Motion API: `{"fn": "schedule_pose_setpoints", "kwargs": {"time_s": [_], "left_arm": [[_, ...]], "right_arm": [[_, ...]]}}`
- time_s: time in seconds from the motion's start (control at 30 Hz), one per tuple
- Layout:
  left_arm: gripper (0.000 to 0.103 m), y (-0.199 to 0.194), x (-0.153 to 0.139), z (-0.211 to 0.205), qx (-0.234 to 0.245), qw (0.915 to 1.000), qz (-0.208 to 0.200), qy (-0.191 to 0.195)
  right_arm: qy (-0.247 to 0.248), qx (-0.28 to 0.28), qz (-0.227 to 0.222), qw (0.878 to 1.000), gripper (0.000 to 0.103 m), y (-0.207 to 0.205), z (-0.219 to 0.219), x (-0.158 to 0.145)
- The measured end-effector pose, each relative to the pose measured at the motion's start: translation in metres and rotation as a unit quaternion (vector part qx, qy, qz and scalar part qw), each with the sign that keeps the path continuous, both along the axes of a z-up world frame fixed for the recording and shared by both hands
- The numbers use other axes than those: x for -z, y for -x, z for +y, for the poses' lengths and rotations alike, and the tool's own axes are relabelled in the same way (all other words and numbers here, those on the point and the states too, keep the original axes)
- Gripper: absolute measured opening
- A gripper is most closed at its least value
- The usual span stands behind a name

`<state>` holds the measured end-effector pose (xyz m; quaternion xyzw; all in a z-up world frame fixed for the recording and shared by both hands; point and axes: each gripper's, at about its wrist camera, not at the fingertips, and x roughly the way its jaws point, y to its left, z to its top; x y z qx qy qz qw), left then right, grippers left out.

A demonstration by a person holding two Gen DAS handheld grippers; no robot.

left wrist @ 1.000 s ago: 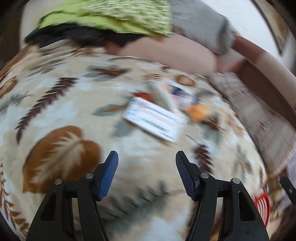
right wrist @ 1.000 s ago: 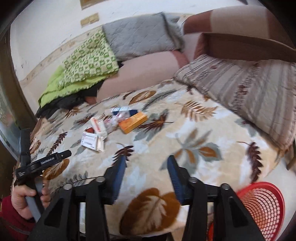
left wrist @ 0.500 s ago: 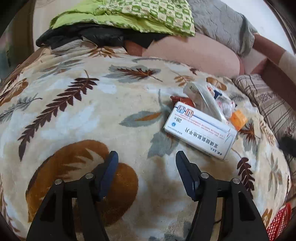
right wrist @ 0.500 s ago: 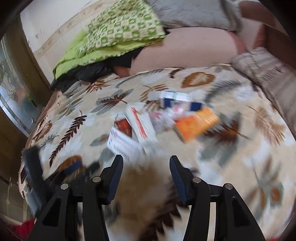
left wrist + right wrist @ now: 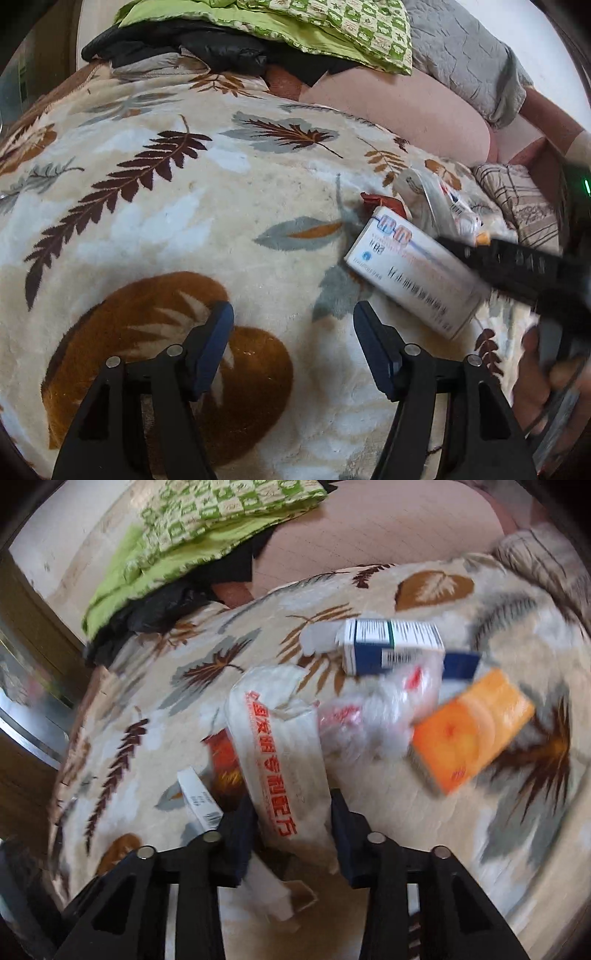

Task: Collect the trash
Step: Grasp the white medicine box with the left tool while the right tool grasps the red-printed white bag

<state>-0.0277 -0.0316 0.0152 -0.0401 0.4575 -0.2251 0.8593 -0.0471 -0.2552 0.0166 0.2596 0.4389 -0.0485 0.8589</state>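
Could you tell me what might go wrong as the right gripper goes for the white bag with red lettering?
The right gripper is open around the white bag, which looks soft, so the fingers may pinch only a fold and let it slip. The clear wrapper and white box lie against the bag and could be dragged along. The left gripper hovers open nearby, so the two tools might collide.
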Motion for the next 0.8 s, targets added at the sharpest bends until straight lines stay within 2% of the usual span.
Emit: {"fn": "schedule_pose_setpoints", "kwargs": {"time_s": [0.23,0.3,0.33,0.37,0.47,0.57,0.7,0.8], "left_arm": [[0.071,-0.003,-0.001,0.017,-0.015,0.9961,0.037,0.078],[0.071,-0.003,-0.002,0.020,-0.023,0.9950,0.039,0.089],[0.071,-0.003,-0.001,0.021,-0.024,0.9945,0.042,0.093],[0.071,-0.003,-0.001,0.020,-0.023,0.9942,0.045,0.094],[0.071,-0.001,-0.003,0.023,-0.028,0.9937,0.042,0.100],[0.071,0.002,-0.007,0.030,-0.032,0.9916,0.040,0.119],[0.071,0.002,-0.003,0.035,-0.035,0.9865,0.061,0.148],[0.071,-0.001,0.003,0.026,-0.022,0.9876,0.076,0.136]], "right_arm": [[-0.082,0.012,-0.052,0.995,0.038,0.061,0.027,-0.014],[-0.066,0.029,-0.073,0.995,0.038,0.078,0.029,-0.025],[-0.042,0.045,-0.081,0.995,0.038,0.088,0.029,-0.031],[-0.017,0.059,-0.085,0.995,0.038,0.095,0.028,-0.036],[0.016,0.079,-0.088,0.993,0.038,0.103,0.020,-0.038],[0.017,0.092,-0.086,0.992,0.038,0.105,0.008,-0.035],[0.017,0.101,-0.093,0.990,0.038,0.105,-0.002,-0.035],[0.025,0.092,-0.100,0.990,0.038,0.105,0.000,-0.039]]}}
